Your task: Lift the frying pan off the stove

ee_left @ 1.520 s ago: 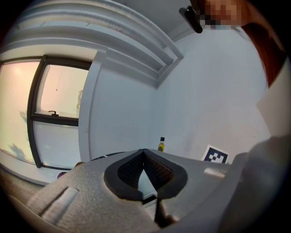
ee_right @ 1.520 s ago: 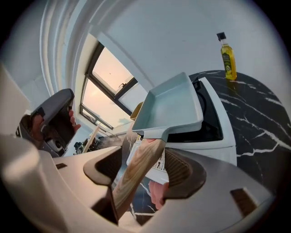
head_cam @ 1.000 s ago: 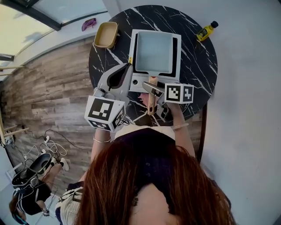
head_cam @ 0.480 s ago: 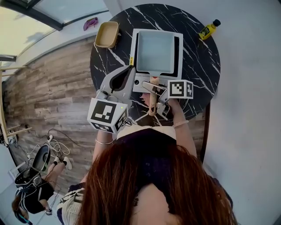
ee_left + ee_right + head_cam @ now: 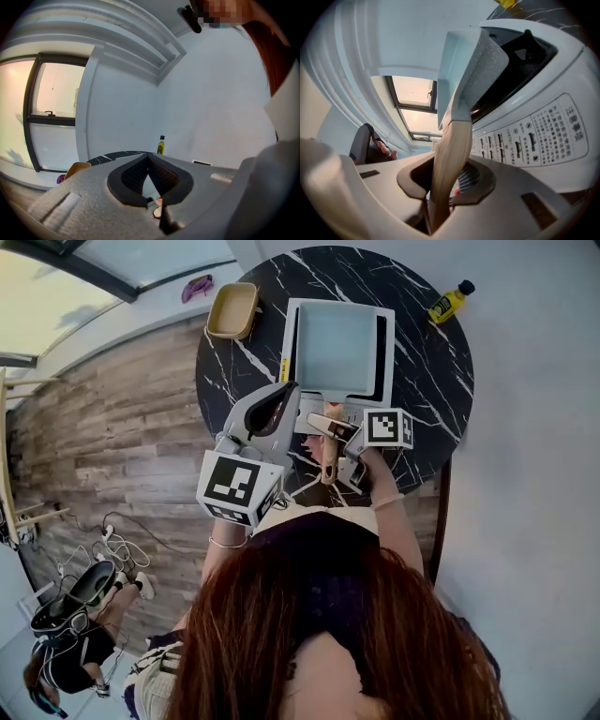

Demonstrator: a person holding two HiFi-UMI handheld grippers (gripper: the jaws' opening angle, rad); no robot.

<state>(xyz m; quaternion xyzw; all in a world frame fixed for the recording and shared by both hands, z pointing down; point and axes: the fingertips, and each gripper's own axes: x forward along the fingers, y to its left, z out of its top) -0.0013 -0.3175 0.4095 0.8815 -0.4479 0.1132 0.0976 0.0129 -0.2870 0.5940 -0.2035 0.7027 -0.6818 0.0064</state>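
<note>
Presently the right tool (image 5: pixel 328 430) (image 5: pixel 449 183) lies low at the stove's front edge, its hand (image 5: pixel 372 471) directly behind it and the forearm (image 5: pixel 394 526) bent back behind that; its jaws are closing round the wooden handle (image 5: pixel 328 463) (image 5: pixel 447 154), which stands between them, one pad not yet seated; ahead of this tool the frying pan (image 5: pixel 334 338) (image 5: pixel 464 65) rests on the stove (image 5: pixel 387 357) (image 5: pixel 534 126) on the tabletop (image 5: pixel 427 371); left of it the left tool (image 5: pixel 281 399) (image 5: pixel 149 161) is held raised, jaws pressed together, empty.
</note>
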